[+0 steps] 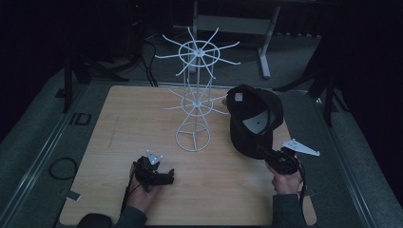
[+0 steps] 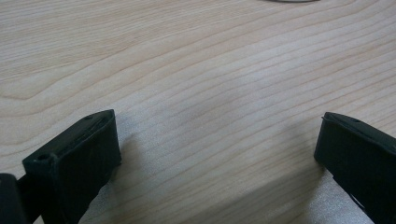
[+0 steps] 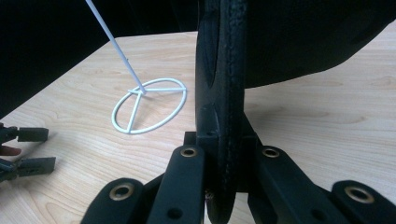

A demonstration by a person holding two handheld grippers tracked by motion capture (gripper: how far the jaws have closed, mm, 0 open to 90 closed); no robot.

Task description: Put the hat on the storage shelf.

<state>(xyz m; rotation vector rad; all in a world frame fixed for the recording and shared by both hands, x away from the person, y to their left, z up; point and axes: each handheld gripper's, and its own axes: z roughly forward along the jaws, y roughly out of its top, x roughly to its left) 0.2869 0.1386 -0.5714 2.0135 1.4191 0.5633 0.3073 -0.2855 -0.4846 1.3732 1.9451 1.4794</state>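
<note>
Right claw point(image 1: 266, 154) is clamped on the brim of a black cap point(image 1: 253, 118), held raised off the desk point(image 1: 119, 128); the crown hangs ahead of and above the jaws. The white wire rack point(image 1: 197, 80) stands just left of the cap. Left claw point(image 1: 168, 176) rests on the desk, jaws apart, empty.

Risks, as judged: the edge-only brim grip may slip; the swinging crown may snag a rack prong and tip the rack.

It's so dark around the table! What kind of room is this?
Probably a recording lab or test workshop: a lit wooden table in a dark room, cables on the floor, and a metal stand behind.
</note>
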